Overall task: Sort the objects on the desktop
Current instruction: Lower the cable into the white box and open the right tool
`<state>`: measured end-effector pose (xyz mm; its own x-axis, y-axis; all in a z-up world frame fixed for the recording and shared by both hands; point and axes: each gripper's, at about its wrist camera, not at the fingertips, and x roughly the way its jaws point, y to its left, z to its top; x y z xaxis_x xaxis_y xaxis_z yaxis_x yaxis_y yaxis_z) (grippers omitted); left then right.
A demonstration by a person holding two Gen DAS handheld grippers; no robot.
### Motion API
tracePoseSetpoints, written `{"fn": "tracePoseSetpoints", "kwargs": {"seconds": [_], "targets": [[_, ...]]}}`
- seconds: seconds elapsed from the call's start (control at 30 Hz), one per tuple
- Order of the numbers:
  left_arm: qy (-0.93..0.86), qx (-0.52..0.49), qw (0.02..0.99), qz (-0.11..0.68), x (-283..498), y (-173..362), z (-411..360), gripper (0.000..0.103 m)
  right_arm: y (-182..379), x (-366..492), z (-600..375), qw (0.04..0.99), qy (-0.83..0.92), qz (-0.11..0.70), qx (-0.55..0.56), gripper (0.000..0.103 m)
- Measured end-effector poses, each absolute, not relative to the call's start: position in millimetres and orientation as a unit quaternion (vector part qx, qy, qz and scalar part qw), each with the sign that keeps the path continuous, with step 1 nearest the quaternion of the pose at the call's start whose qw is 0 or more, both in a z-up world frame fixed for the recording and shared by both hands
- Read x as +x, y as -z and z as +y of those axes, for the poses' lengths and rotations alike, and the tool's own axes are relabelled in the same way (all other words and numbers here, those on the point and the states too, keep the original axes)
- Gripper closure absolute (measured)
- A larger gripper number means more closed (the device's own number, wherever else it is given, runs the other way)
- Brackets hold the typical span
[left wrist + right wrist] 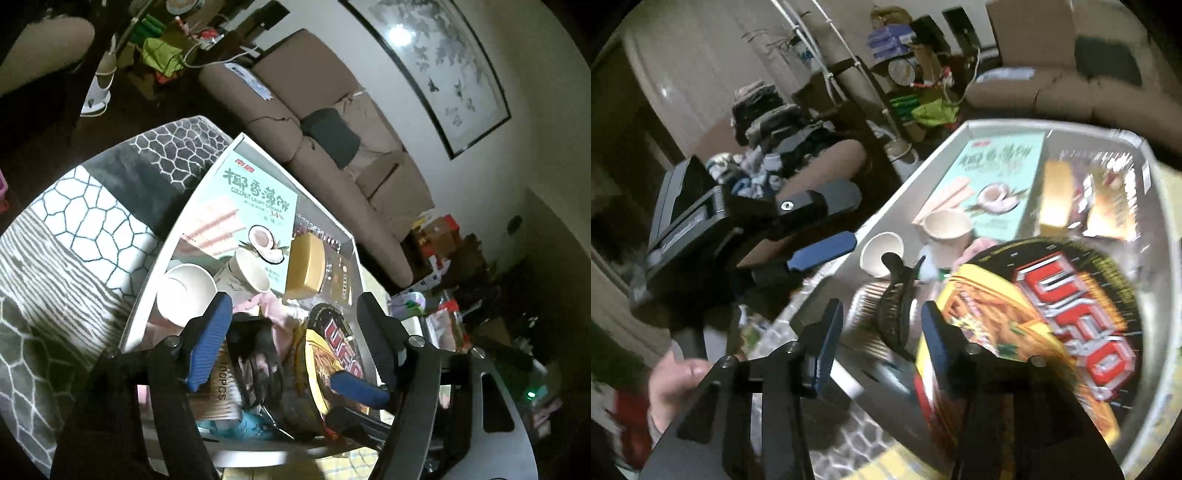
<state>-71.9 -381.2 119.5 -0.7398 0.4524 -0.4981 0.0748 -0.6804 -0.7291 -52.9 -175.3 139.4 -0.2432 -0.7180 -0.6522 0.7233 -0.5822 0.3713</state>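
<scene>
Left claw [291,325]: fingers spread wide apart, gripping nothing, held over the near end of the white tray [147,291].
Right claw [882,332]: fingers apart, one on each side of the black hair clip [895,295] without closing on it; its right finger sits against the rim of the UFO noodle bowl [1052,325].
White tray: lies on the honeycomb-patterned cloth [92,221] and carries all the sorted things.
Coconut cracker box [243,210]: flat at the far left corner of the tray.
Paper cups: one upright [184,291] by the tray's left edge, a second [247,273] tipped on its side just beside it, touching the box.
Yellow block [306,266]: tilted, right of the box, leaning on a dark packet [340,273] at the far right corner.
UFO noodle bowl: at the near right of the tray, tilted on edge in the left wrist view.
Hair clip: middle of the near end, on a pack of cotton swabs [221,384] marked 100PCS.
Pink cloth [273,306]: bunched mid-tray, between the cups and the bowl.
Sofa [332,129]: brown, beyond the tray's far edge.
</scene>
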Motion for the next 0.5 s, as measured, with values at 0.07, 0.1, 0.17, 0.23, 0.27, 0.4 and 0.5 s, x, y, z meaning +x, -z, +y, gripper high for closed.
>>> {"fn": "tracePoseSetpoints", "kwargs": {"seconds": [0.07, 0.1, 0.17, 0.23, 0.27, 0.4, 0.5], "targets": [[-0.854, -0.352, 0.105, -0.369, -71, -123, -374, 0.034, -141, -47, -173, 0.446, 0.797, 0.033, 0.406, 0.052], [-0.857, -0.355, 0.1, -0.359, -71, -126, -370, 0.033, -142, -46, -171, 0.442, 0.8, 0.042, 0.403, 0.052], [-0.867, -0.36, 0.087, -0.333, -70, -131, -361, 0.03, -145, -45, -166, 0.433, 0.807, 0.05, 0.398, 0.051], [-0.874, -0.363, 0.078, -0.313, -67, -138, -353, 0.029, -148, -42, -158, 0.426, 0.813, 0.05, 0.395, 0.048], [-0.878, -0.363, 0.073, -0.303, -64, -140, -349, 0.029, -150, -41, -153, 0.417, 0.818, 0.053, 0.392, 0.044], [-0.89, -0.365, 0.055, -0.267, -46, -151, -333, 0.016, -157, -37, -139, 0.399, 0.829, 0.062, 0.387, 0.036], [-0.901, -0.361, 0.043, -0.236, -33, -159, -318, 0.0, -162, -33, -131, 0.392, 0.834, 0.055, 0.383, 0.023]]}}
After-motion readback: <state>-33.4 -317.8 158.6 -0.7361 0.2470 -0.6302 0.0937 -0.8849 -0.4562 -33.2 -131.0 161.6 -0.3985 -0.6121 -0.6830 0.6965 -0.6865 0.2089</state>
